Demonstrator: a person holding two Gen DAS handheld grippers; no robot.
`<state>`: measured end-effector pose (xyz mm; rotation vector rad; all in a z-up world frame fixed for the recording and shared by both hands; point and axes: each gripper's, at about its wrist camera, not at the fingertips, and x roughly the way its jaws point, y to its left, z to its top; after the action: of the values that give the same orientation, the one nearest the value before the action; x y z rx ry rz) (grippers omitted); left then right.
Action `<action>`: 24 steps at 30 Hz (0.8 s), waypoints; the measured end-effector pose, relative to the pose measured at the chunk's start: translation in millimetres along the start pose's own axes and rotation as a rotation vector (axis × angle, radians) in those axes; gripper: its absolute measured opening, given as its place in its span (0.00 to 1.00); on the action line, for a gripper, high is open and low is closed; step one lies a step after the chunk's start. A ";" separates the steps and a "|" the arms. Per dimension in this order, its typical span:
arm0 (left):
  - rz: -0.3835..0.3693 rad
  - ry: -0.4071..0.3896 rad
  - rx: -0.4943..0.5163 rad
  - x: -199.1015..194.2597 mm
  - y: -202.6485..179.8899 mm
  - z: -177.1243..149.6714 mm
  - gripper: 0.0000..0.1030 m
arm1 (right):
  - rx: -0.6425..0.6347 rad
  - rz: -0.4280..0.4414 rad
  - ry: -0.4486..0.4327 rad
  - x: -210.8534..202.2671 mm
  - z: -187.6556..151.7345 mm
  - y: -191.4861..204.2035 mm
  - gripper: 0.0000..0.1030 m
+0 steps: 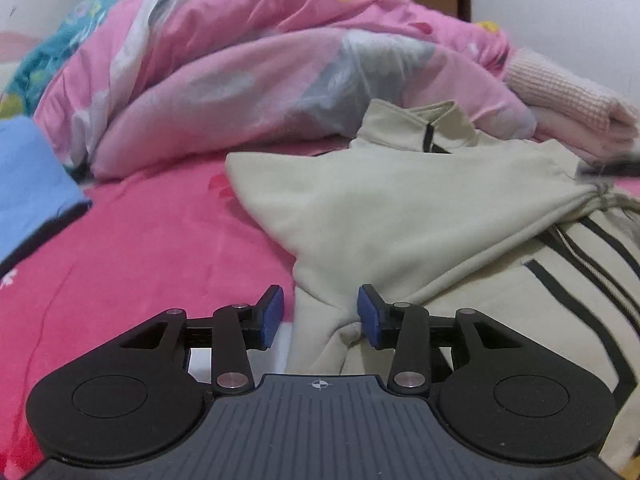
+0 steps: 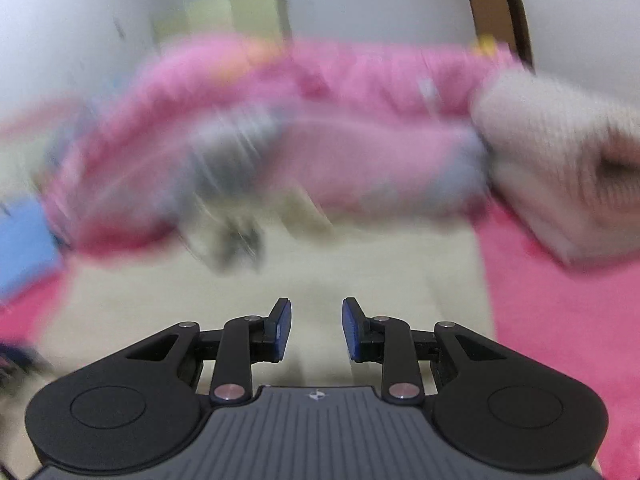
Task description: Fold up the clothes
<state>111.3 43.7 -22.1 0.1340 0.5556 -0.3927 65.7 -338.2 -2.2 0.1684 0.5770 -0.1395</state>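
Observation:
A beige sweatshirt (image 1: 400,200) with black stripes and a zip collar lies on the pink bed sheet (image 1: 160,248), one side folded over its striped front. My left gripper (image 1: 320,316) stands open over the garment's near edge. Beige cloth lies between and below its blue pads (image 1: 370,316), which do not press on it. The right wrist view is heavily blurred. There my right gripper (image 2: 316,328) is open low over the same beige sweatshirt (image 2: 360,264), with nothing clamped between its pads (image 2: 282,328).
A crumpled pink duvet (image 1: 240,72) is heaped along the back of the bed. A folded pale pink waffle-knit pile (image 1: 568,104) sits at the back right, also in the right wrist view (image 2: 560,160). A blue cloth (image 1: 28,184) lies at the left edge.

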 end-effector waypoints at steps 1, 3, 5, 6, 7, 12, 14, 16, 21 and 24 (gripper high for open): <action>-0.012 -0.012 -0.011 -0.8 2.5 -2.8 0.41 | -0.012 0.004 0.023 5.8 -5.5 -3.3 0.29; -0.036 -0.029 -0.039 -1.5 8.4 -6.9 0.42 | -0.026 0.002 0.029 2.4 -0.1 -2.1 0.29; -0.060 -0.041 -0.071 -1.5 14.7 -9.7 0.43 | -0.048 -0.038 0.048 -0.1 10.3 5.0 0.30; -0.069 -0.049 -0.080 -2.0 16.2 -10.2 0.43 | -0.058 -0.049 0.045 -2.2 16.4 11.0 0.31; -0.076 -0.057 -0.090 -2.3 17.8 -11.7 0.43 | -0.067 -0.026 0.026 -6.3 22.9 18.7 0.31; -0.110 -0.067 -0.139 -1.5 27.1 -11.6 0.44 | -0.199 0.154 -0.030 -9.3 50.8 86.4 0.31; -0.122 -0.067 -0.158 -1.0 30.3 -11.7 0.44 | -0.301 0.243 -0.033 -0.7 54.7 123.5 0.31; -0.123 -0.069 -0.163 -1.5 30.4 -12.6 0.44 | -0.385 0.328 -0.015 10.6 53.6 156.2 0.31; -0.126 -0.065 -0.189 -3.1 33.9 -13.1 0.48 | -0.468 0.245 0.105 62.7 30.7 173.5 0.32; -0.131 -0.060 -0.211 -4.1 37.3 -13.2 0.50 | -0.330 0.118 0.174 80.1 31.7 144.1 0.31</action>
<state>116.5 82.2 -30.4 -0.1176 0.5449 -0.4616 174.5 -210.4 -3.2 -0.1074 0.7532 0.0862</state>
